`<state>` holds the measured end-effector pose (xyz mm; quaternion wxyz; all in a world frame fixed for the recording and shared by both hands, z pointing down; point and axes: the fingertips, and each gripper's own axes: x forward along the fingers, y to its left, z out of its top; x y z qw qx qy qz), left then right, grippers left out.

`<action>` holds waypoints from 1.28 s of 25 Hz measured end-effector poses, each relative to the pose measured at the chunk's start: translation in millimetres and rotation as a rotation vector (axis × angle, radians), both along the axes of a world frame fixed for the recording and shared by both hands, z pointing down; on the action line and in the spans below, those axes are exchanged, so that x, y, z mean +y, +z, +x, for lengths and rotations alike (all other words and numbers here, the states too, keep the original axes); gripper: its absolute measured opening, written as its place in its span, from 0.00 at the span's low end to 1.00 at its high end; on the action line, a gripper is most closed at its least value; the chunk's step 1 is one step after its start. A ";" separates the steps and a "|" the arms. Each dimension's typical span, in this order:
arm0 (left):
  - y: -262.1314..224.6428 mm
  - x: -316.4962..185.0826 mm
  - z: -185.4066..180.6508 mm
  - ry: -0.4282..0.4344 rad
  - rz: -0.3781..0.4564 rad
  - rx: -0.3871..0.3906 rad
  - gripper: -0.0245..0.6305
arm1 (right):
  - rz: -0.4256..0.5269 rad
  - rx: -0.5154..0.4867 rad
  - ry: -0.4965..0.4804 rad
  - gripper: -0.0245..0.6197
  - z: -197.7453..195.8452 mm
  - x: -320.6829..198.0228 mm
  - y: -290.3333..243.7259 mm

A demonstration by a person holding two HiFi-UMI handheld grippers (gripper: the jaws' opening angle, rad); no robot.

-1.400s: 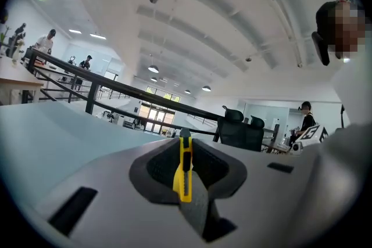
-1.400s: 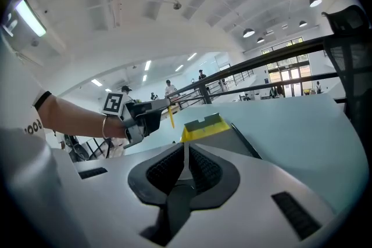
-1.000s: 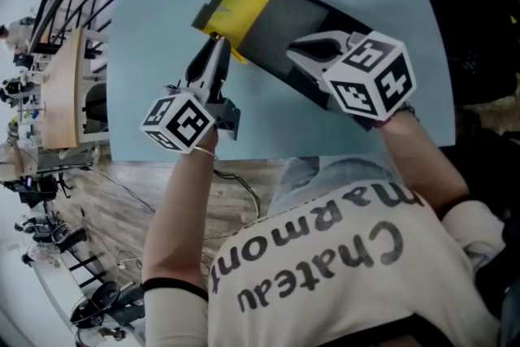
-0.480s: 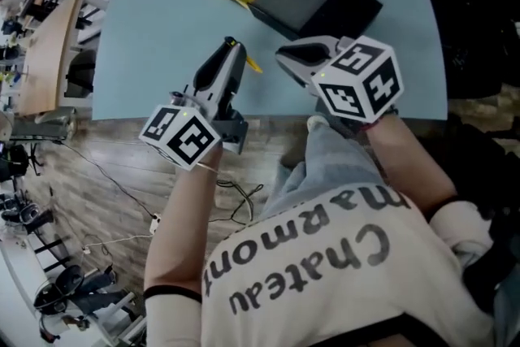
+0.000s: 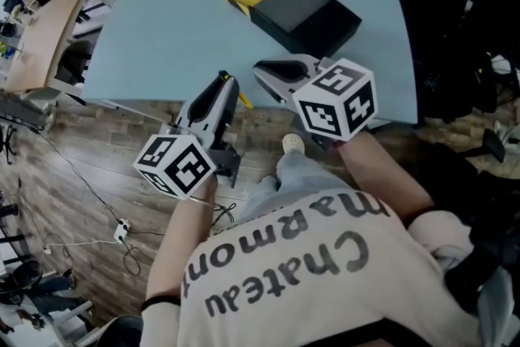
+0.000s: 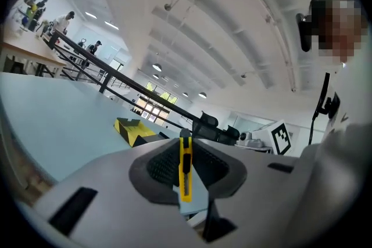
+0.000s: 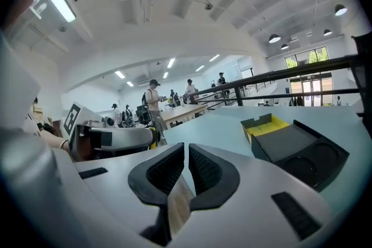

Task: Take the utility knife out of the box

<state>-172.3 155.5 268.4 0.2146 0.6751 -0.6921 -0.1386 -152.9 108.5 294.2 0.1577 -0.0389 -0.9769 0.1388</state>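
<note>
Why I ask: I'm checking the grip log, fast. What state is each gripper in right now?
Left gripper: closed on the yellow utility knife.
Right gripper: jaws closed, nothing between them.

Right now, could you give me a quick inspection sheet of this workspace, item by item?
surface: light blue table, bare apart from the box.
job's things: black box, yellow flap open; yellow utility knife out of it.
clutter: nothing seen.
grippers: left gripper jaws clamp the utility knife; right gripper jaws nearly together, empty.
cables: thin cable on the floor.
surroundings: wooden floor; people at far benches.
</note>
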 end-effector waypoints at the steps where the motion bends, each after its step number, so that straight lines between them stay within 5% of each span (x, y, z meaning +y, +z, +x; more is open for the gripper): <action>1: -3.9 4.7 3.4 -0.006 0.014 0.005 0.13 | 0.010 0.000 0.001 0.11 6.0 2.4 -1.7; 8: -17.0 13.8 25.6 -0.022 0.043 -0.029 0.13 | 0.051 -0.017 0.001 0.11 37.7 8.6 -10.2; 15: -32.5 21.3 42.3 -0.068 0.116 -0.017 0.13 | 0.209 -0.023 -0.057 0.11 63.4 -0.5 -17.6; 26: -13.4 -68.3 125.1 -0.053 0.095 -0.015 0.13 | 0.122 0.042 0.057 0.11 175.7 -113.3 4.1; 32: -2.1 -93.9 171.6 -0.016 0.037 -0.057 0.13 | 0.028 0.024 0.072 0.11 204.4 -143.2 11.8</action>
